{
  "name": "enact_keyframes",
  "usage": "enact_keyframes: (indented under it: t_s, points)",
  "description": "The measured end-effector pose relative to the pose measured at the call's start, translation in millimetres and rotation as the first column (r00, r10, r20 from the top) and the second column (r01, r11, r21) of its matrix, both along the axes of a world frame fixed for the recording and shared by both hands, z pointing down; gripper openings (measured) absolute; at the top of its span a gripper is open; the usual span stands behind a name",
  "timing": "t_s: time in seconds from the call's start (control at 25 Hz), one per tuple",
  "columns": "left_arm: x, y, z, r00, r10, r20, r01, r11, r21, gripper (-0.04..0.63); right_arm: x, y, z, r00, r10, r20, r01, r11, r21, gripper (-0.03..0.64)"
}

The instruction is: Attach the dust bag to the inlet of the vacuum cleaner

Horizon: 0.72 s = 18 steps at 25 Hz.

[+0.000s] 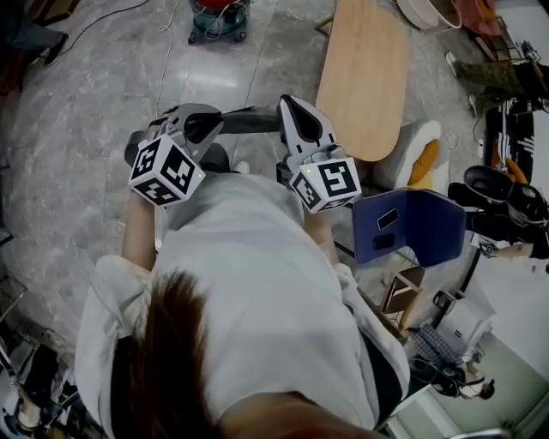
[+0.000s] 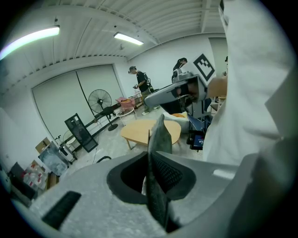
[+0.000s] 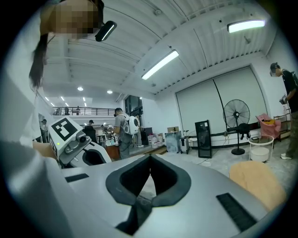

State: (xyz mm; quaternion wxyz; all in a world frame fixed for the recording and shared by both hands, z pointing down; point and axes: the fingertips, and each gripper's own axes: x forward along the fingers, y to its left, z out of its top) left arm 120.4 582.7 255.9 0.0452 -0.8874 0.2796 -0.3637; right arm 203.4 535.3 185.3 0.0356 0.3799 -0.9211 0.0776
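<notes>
Right tool (image 3: 148, 171) sits closed; only its view shows balcony railing (image 3: 77, 110).

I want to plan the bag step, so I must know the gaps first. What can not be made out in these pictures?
- The dust bag: in no view.
- The likely vacuum cleaner: head view, small and cut off by the top edge; its inlet cannot be made out.
- What lies under the person: head view, hidden by the shirt and hair.
- The room's right part: left gripper view, hidden by the shirt.
</notes>
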Motion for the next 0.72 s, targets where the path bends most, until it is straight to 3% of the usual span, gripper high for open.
enact_keyframes:
  t_s: [0.48, 0.72]
  points:
    - [-0.2, -13.6, -19.3, 1.000, -0.003, 0.006, 0.003, 1.000, -0.011, 0.041, 1.7, -12.3, -11.8, 1.000, 0.017, 0.006, -0.017, 0.999, -0.038, 0.002]
    - [-16.6, -53.8, -15.1, 1.000, 0.016, -0.010, -0.016, 1.000, -0.017, 0.041, -12.8, -51.2, -3.8, 0.999, 0.041, 0.001, -0.041, 0.997, -0.067, 0.002]
